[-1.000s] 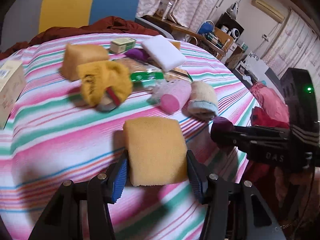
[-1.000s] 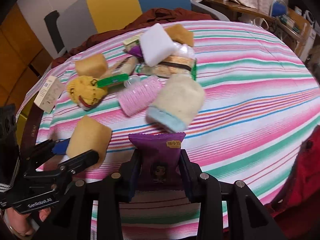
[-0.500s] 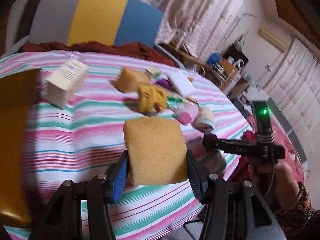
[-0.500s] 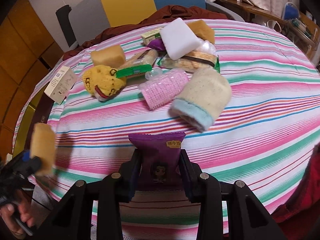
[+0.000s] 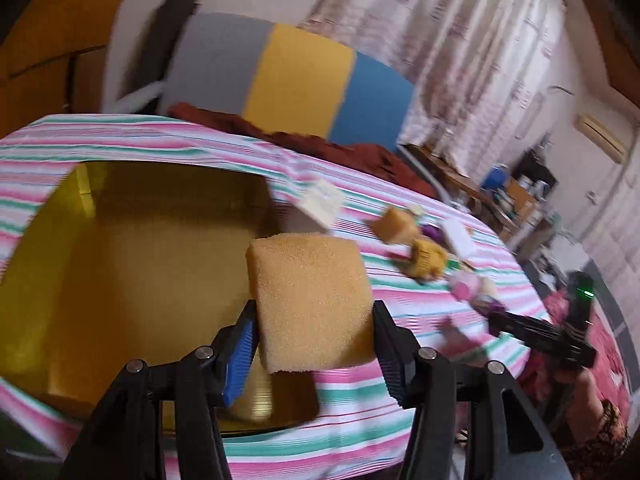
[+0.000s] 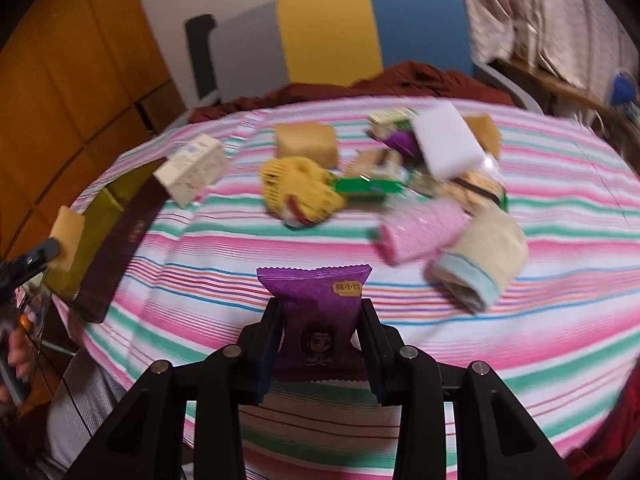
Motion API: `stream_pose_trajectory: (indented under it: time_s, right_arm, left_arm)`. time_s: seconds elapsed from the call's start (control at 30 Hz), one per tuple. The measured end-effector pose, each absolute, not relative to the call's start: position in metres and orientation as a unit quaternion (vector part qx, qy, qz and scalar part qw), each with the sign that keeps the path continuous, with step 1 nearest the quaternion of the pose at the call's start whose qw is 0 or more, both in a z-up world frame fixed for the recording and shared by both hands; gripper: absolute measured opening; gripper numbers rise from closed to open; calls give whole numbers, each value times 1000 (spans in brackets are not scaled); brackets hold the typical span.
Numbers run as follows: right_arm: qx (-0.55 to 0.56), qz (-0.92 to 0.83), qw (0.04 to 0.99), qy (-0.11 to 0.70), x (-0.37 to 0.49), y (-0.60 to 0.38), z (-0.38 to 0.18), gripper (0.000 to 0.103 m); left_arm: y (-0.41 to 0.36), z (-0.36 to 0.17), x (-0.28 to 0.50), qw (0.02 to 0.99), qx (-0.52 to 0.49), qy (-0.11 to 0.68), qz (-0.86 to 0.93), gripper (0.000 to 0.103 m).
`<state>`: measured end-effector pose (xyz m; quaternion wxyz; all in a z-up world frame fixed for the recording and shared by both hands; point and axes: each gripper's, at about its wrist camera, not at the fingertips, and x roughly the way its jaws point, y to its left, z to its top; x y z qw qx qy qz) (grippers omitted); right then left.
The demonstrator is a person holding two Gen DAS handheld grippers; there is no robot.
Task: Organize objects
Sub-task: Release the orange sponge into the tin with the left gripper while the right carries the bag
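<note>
tablecloth: pink, green, white and blue stripes, covers the round table, hangs over the near edge.
chair back: far side of the table, upright, grey, yellow and blue panels left to right, dark frame at its left end.
dark red cloth: crumpled, at the far table edge, at the foot of the chair back.
curtains: pale, patterned, far right, behind the chair.
wooden cabinets: orange-brown panels, far left.
air conditioner: high on the far right wall.
side desk: right, beyond the table, cluttered; blurred.
blue item: on the side desk, kind unclear.
</note>
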<state>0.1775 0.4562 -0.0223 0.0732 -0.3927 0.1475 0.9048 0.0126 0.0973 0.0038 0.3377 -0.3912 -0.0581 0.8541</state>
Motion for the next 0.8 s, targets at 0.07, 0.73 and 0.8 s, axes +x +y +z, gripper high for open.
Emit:
stream_pose_trajectory:
  time_s: [0.07, 0.73, 0.8]
  right_arm:
    - [-371, 913, 55, 158, 178, 444, -15, 38]
    - [-346, 915, -144, 152, 94, 247, 12, 38]
    - [-347, 912, -154, 152, 88, 236, 11, 38]
  left_arm:
    - [77, 2, 2, 306, -396, -59, 864, 55]
    - [-4, -51, -61, 157, -467, 7, 870, 55]
    - [-9, -56, -65, 148, -477, 3, 866, 56]
